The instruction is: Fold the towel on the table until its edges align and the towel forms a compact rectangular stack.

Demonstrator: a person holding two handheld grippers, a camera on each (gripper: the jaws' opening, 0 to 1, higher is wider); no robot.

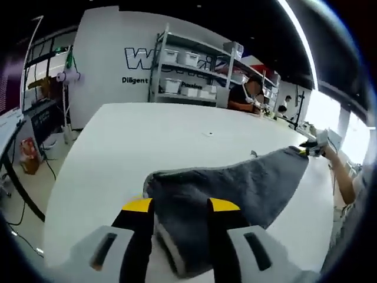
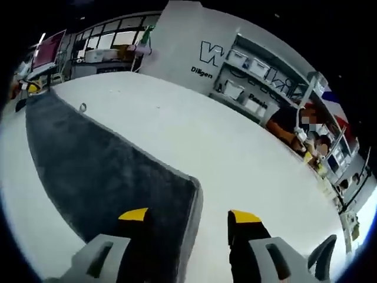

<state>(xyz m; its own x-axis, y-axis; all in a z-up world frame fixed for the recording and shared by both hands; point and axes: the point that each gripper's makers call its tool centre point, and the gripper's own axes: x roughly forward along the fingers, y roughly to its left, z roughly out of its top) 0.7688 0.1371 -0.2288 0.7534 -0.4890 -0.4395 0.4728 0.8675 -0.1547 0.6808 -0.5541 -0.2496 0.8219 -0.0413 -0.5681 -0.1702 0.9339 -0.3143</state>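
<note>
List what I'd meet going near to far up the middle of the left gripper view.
Left gripper, its jaws either side of the grey towel's near end → bare white table → shelving rack with storage bins against the lettered wall.

My left gripper (image 1: pixel 180 207) has its yellow-tipped black jaws on either side of a bunched corner of the grey towel (image 1: pixel 235 188), which sags between them. The towel stretches away to the right across the white table (image 1: pixel 135 141), where the other gripper (image 1: pixel 312 147) holds its far corner, a hand (image 1: pixel 331 152) behind it. Beyond the table stand metal shelves (image 1: pixel 188 73) with white bins, and a person sits beside them.
</note>
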